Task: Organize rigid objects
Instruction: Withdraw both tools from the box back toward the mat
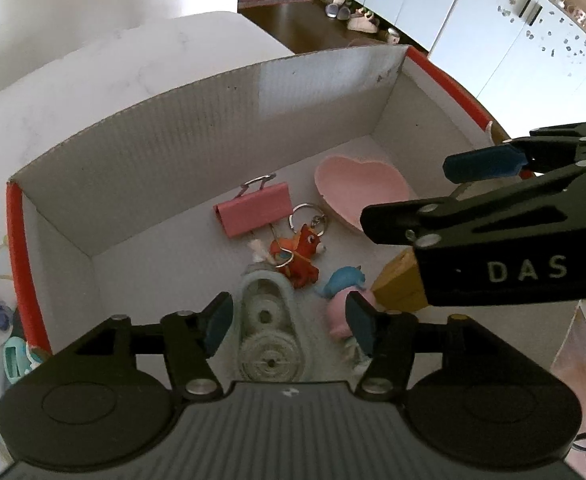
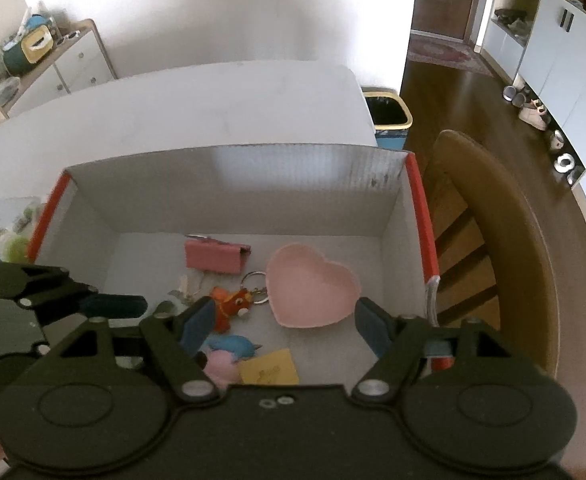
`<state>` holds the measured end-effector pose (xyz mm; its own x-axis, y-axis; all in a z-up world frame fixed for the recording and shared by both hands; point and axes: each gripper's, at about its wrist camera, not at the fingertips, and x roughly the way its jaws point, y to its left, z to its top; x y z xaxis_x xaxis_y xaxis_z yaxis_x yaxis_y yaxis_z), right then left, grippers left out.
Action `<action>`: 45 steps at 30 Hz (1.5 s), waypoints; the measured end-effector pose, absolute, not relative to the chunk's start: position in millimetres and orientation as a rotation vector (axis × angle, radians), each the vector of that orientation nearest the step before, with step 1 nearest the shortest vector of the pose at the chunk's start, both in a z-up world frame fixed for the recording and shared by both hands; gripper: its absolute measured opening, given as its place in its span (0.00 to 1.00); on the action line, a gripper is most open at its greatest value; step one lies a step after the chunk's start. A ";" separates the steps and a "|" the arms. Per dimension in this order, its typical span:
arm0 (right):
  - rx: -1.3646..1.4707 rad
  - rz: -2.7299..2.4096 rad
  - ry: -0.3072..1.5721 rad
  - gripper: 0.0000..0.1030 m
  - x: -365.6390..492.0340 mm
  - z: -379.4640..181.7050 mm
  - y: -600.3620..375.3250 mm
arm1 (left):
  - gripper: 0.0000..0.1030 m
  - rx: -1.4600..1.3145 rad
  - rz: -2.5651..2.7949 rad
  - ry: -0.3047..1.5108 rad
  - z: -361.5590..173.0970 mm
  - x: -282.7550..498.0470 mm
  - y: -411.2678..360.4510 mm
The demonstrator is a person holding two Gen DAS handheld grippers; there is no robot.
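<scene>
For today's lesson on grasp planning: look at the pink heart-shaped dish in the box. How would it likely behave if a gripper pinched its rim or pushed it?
The pink heart-shaped dish looks thin-walled and hollow, so probably light and rigid. Its flat base on the box floor suggests it would slide rather than roll. A one-sided rim pinch might tilt it.

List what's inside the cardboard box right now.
Inside the cardboard box: pink binder clip, heart dish, red keychain, correction tape, blue-pink toy, yellow block. Both tools cover the near floor.

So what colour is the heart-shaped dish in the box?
Pale pink. The heart-shaped dish shows best in the right wrist view.
</scene>
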<state>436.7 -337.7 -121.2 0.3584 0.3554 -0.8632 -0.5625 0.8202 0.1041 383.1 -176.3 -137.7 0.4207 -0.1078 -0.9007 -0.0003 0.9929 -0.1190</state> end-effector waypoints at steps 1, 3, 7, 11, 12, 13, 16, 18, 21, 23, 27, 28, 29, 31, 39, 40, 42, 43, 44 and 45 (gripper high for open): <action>-0.217 0.601 1.045 0.74 434.4 -118.9 -338.6 | 0.59 -0.110 -0.071 1.128 -134.9 379.5 -177.1; -0.200 0.607 1.036 0.75 429.6 -114.1 -341.0 | 0.59 -0.119 -0.078 1.112 -130.2 377.2 -175.2; -0.176 0.632 1.013 0.77 416.0 -102.0 -344.2 | 0.60 -0.122 -0.074 1.073 -121.5 373.5 -179.2; -0.142 0.651 0.990 0.77 403.9 -89.9 -346.8 | 0.60 -0.131 -0.074 1.031 -109.1 363.7 -176.8; -0.135 0.657 0.981 0.77 400.6 -86.8 -347.1 | 0.60 -0.128 -0.071 1.020 -105.5 360.3 -176.0; -0.129 0.663 0.971 0.77 396.8 -82.5 -347.6 | 0.59 -0.125 -0.070 1.010 -102.9 357.9 -175.8; -0.110 0.675 0.937 0.78 384.7 -71.5 -349.7 | 0.60 -0.117 -0.072 0.975 -92.2 348.2 -172.8; -0.093 0.683 0.923 0.79 377.6 -65.9 -350.2 | 0.60 -0.111 -0.074 0.953 -86.0 342.2 -171.5; -0.072 0.691 0.899 0.80 365.6 -58.0 -350.4 | 0.60 -0.108 -0.082 0.927 -77.4 331.8 -166.4; -0.055 0.697 0.884 0.81 357.1 -52.7 -350.6 | 0.60 -0.105 -0.086 0.909 -71.3 323.7 -162.0; -0.025 0.702 0.858 0.83 340.7 -44.8 -348.7 | 0.68 -0.088 -0.068 0.861 -60.3 306.4 -151.3; -0.016 0.702 0.852 0.84 335.9 -43.3 -346.8 | 0.68 -0.081 -0.061 0.845 -57.4 301.8 -148.5; -0.006 0.706 0.846 0.85 331.8 -41.6 -345.7 | 0.68 -0.071 -0.053 0.830 -54.5 296.9 -145.4; 0.015 0.708 0.828 0.88 321.9 -37.9 -342.3 | 0.68 -0.062 -0.046 0.809 -50.2 288.4 -138.3; 0.043 0.729 0.768 0.99 284.1 -30.8 -318.6 | 0.75 -0.089 -0.015 0.770 -41.6 255.1 -93.7; 0.045 0.736 0.760 0.99 279.0 -30.4 -314.3 | 0.75 -0.093 -0.017 0.766 -41.1 251.0 -87.3; 0.044 0.756 0.743 0.99 269.8 -30.3 -304.7 | 0.75 -0.096 -0.013 0.754 -41.0 241.8 -73.1; 0.041 0.766 0.742 0.99 265.2 -31.4 -298.3 | 0.75 -0.101 -0.009 0.751 -41.7 237.9 -67.1; 0.042 0.774 0.743 0.99 261.3 -32.5 -292.8 | 0.76 -0.109 -0.007 0.753 -42.9 234.1 -58.8; 0.043 0.782 0.744 0.99 257.9 -33.5 -287.5 | 0.76 -0.117 -0.005 0.756 -44.0 230.8 -51.4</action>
